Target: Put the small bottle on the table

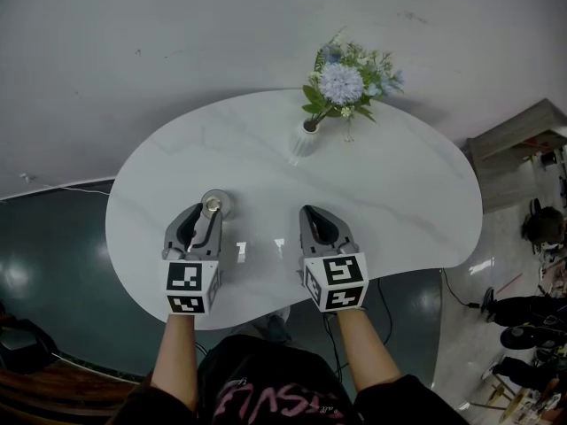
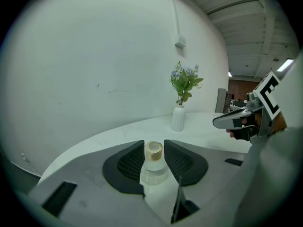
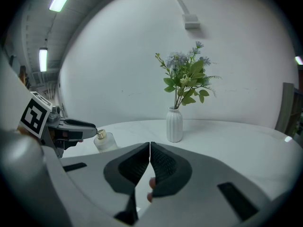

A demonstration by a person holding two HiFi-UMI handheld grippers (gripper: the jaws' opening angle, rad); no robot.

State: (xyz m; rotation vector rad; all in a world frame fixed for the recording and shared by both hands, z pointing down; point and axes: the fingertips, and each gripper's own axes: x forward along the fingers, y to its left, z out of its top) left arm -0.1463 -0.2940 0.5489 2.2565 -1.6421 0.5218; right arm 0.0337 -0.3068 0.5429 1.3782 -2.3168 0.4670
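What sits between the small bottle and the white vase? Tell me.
Nothing: only bare table runs from the bottle to the vase, seen best in the head view.

The table (image 1: pixel 416 211) lies bare right of the far-edge vase (image 1: pixel 303 140).

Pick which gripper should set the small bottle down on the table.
Left. The left gripper already has the small bottle between its jaws, over the white table. The right gripper is shut on nothing and sits off to the bottle's side.
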